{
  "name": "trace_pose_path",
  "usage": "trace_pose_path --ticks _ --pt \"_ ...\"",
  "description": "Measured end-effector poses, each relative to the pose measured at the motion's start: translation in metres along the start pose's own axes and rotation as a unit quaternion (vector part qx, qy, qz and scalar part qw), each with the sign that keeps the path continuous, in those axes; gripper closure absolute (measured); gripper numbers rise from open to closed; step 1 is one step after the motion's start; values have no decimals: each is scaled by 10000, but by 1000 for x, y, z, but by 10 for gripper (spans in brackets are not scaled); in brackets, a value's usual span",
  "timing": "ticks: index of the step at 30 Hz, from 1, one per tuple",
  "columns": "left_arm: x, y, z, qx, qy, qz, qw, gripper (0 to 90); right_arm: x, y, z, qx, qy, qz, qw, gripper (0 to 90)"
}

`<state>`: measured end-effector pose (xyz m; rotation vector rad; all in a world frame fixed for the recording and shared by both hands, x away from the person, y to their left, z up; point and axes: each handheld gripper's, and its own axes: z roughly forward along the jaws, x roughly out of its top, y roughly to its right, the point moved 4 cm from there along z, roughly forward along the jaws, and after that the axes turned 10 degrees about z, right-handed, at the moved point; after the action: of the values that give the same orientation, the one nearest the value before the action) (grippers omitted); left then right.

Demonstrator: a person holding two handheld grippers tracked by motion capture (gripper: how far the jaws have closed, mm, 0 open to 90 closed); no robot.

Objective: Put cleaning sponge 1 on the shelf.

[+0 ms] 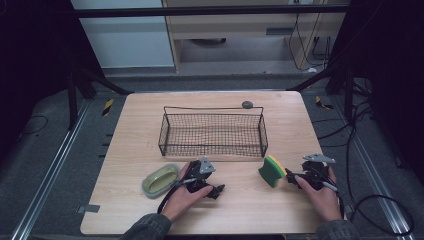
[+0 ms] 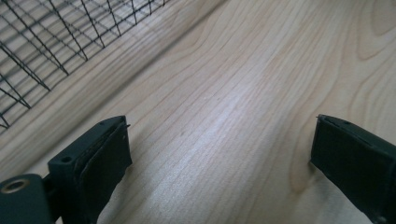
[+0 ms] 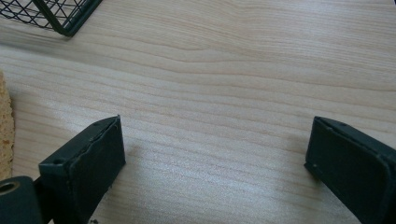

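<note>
A black wire basket stands in the middle of the wooden table, with nothing in it. A yellow and green sponge rests on edge in front of its right corner. An oval green dish lies in front of its left corner. My left gripper lies low on the table just right of the dish, open, with bare wood between its jaws. My right gripper sits just right of the sponge, open over bare wood. The sponge's yellow edge shows beside its left jaw.
A small grey round thing lies behind the basket's back rim. The basket's mesh is close to the left gripper, and its corner lies ahead of the right one. Bare table spans between the two hands.
</note>
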<state>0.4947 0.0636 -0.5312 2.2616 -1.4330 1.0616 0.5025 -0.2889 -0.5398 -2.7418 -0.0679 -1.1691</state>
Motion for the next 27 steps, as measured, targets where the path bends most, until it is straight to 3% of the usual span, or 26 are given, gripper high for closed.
trace_pose_path --ticks 3,8,12,15,16,17,20,22,23,24,27 --pt "7 1 -13 -109 13 86 9999 48 0 0 0 0 1 -1 10000 47" --pt "20 -10 -41 30 -444 529 9976 68 0 0 0 1 1 -1 10000 47" --pt "21 -28 -63 110 -814 573 9950 70 0 0 0 -4 2 -2 10000 48" --pt "15 -46 -79 229 -1238 551 9905 79 0 0 0 -3 4 -2 10000 48" --pt "12 -54 -87 348 -1449 583 9871 81 0 0 0 -2 1 -2 10000 48" --pt "10 -58 -91 402 -1536 593 9855 86 0 0 0 -4 3 -1 10000 48" --pt "2 -73 -110 397 -1982 581 9776 85 0 0 0 0 7 -6 10000 48" --pt "-2 -80 -119 383 -2146 591 9742 80 0 0 0 -4 3 0 10000 47" --pt "-2 -80 -119 383 -2146 591 9742 87 0 0 0 -3 1 0 10000 48" --pt "-5 -86 -128 440 -2236 601 9718 103 0 0 0 -4 3 0 10000 48" --pt "-11 -93 -139 421 -2402 546 9683 105 0 0 0 -4 4 -1 10000 48"
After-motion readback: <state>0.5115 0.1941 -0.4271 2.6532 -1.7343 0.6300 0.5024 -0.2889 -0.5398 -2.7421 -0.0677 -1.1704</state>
